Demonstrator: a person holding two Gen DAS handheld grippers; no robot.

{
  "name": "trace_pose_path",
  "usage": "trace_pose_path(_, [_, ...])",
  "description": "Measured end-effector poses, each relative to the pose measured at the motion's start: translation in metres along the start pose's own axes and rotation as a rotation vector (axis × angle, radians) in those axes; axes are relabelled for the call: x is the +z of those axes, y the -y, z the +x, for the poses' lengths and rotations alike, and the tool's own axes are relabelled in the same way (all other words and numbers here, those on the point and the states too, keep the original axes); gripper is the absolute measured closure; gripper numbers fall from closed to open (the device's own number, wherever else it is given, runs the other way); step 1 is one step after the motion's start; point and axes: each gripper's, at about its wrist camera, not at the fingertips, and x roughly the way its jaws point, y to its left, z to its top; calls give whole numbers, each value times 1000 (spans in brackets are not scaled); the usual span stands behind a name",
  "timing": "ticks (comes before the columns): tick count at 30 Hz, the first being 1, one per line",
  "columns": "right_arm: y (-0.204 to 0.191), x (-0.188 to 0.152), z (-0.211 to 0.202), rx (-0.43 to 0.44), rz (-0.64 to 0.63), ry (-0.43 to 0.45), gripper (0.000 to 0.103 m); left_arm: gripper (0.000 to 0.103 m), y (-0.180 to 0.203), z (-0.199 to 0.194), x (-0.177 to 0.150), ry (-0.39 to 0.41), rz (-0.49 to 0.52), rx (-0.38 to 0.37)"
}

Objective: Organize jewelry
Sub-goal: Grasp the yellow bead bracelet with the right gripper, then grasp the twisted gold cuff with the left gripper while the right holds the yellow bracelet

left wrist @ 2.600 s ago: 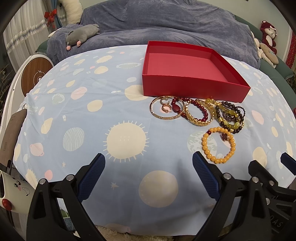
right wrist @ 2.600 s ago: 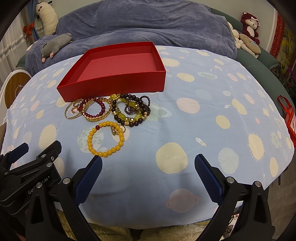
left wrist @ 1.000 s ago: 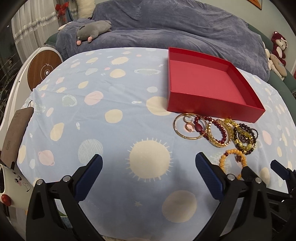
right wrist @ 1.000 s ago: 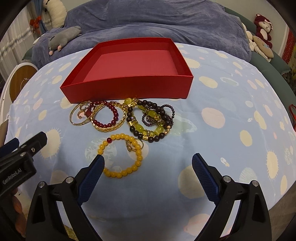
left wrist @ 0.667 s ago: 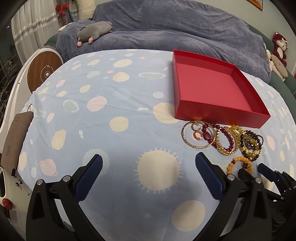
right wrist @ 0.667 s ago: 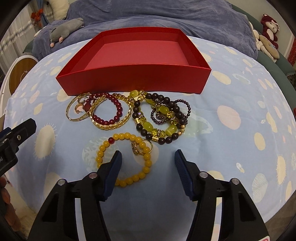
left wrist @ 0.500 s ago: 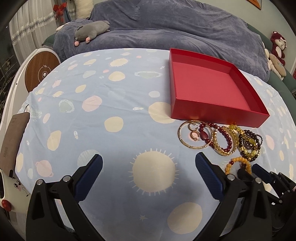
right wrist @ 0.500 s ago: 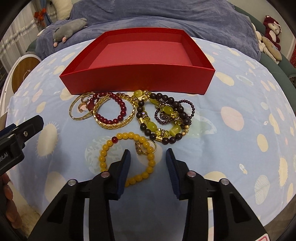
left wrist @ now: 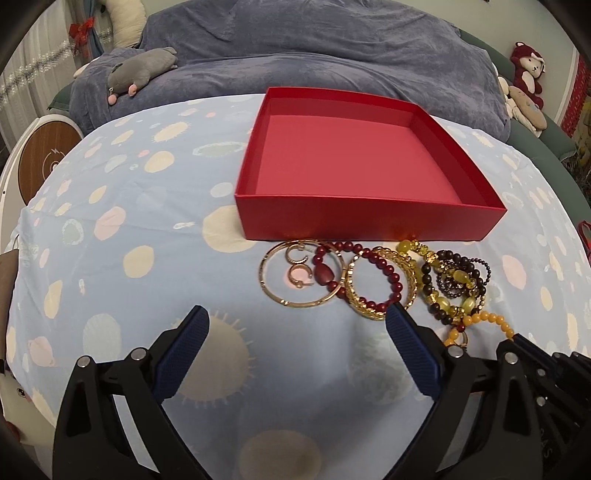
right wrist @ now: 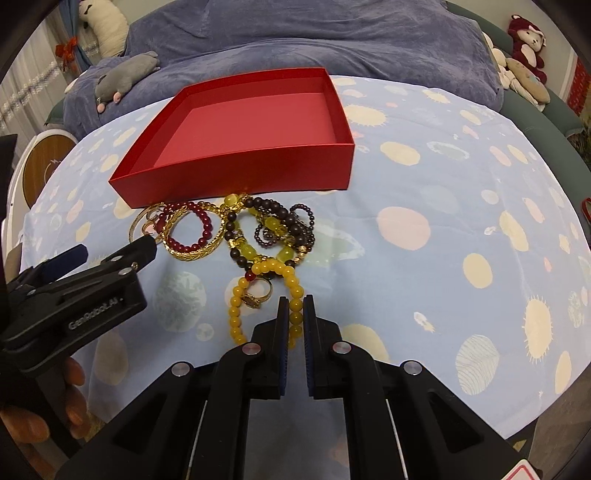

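An empty red box sits on the planet-print cloth. In front of it lies a pile of jewelry: a gold bangle with small rings, a dark red bead bracelet, dark and yellow-green bead bracelets, and a yellow bead bracelet with a gold ring inside it. My right gripper is shut on the yellow bead bracelet's near side. My left gripper is open and empty, just left of the pile.
The cloth-covered table drops off at its rounded edges. A blue blanket with a grey plush toy lies behind. Stuffed toys sit at the far right. A round wooden object stands at the left.
My right gripper moved forward and closed from wide open onto the yellow bead bracelet. My left gripper moved closer to the pile and stayed open.
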Motion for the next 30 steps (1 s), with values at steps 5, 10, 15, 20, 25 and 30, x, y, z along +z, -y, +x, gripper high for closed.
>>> trace_pose_path(5, [15,-2,4,42,70,-9,96,28,16,13,5,-4,21,-7])
trace_pose_path(10, [18,-3,6,69,94,-16,96,52,26,20,1,-18,35,-25])
trace_pose_path(15, [20,-4,9,96,113,-22,96,61,36,19,-2,1,59,-19])
trace_pose_path(20, [19,-4,6,116,111,-15,96,89,35,17,2,8,67,-21])
trace_pose_path(25, [19,-4,2,146,119,1,96,102,30,11,4,12,73,-56])
trace_pose_path(30, [18,-5,-5,165,116,22,96,103,26,-6,3,30,61,-91])
